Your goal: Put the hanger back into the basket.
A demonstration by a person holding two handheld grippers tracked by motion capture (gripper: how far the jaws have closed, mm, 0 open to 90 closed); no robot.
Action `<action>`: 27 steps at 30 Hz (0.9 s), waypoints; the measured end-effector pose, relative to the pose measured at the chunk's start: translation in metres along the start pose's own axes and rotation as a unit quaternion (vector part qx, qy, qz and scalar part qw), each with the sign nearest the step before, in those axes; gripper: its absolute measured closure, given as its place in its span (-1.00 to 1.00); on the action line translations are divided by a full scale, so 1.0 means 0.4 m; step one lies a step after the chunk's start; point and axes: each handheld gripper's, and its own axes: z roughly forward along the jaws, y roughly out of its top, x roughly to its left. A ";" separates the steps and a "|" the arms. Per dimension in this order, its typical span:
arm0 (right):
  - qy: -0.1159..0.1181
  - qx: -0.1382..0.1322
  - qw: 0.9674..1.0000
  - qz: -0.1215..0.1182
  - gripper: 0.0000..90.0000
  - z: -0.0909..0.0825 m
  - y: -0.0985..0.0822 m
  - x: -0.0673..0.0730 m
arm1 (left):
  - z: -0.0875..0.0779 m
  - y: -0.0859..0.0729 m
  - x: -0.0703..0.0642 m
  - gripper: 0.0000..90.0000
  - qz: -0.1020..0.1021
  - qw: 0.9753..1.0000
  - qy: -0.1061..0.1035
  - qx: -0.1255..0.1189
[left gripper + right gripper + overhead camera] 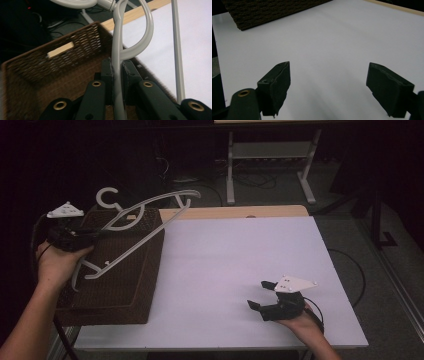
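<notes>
Two grippers are at work over a white table (240,265), and no brand, label or writing can be read on anything in these views. At the far left, the left gripper (102,234) is held above a dark brown wicker basket (125,285) that sits on the table's left end. Its jaws are pressed together on a pale grey plastic hanger (145,222), pinching one thin bar of it. The left gripper view shows that bar (117,75) squeezed between the two black pads, with the hanger's curved loop rising beyond them and the basket's open inside below. The hanger hangs in the air over the basket, its hook (106,197) pointing to the far side. Well apart, toward the right near edge, the right gripper (261,295) rests low over bare tabletop, jaws spread wide with nothing between them (328,82).
</notes>
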 end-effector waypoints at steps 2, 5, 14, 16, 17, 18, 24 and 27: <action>0.000 0.000 1.000 0.001 -0.58 0.000 0.000 0.000 | -0.009 -0.017 0.022 0.81 -0.006 1.000 0.012 0.002; -0.002 0.000 1.000 0.001 -0.58 0.002 0.000 -0.001 | -0.022 -0.043 0.054 0.81 -0.011 1.000 0.028 0.007; -0.004 0.001 1.000 0.002 -0.58 0.005 0.000 0.000 | -0.040 -0.110 0.132 0.81 -0.020 0.998 0.056 0.016; -0.004 0.002 1.000 0.002 -0.58 0.005 0.000 -0.001 | -0.043 -0.121 0.141 0.81 -0.020 0.998 0.062 0.021; -0.005 0.002 1.000 0.003 -0.58 0.005 0.000 -0.001 | -0.043 -0.128 0.146 0.81 -0.020 0.998 0.064 0.023; -0.006 0.002 1.000 0.004 -0.58 0.005 0.000 -0.002 | -0.043 -0.135 0.151 0.81 -0.022 0.997 0.065 0.024; -0.007 0.004 1.000 0.004 -0.58 0.006 0.000 -0.002 | -0.025 -0.177 0.170 0.81 -0.020 0.995 0.080 0.048; -0.008 0.005 1.000 0.005 -0.58 0.006 0.000 -0.002 | -0.019 -0.189 0.178 0.81 -0.023 0.994 0.086 0.058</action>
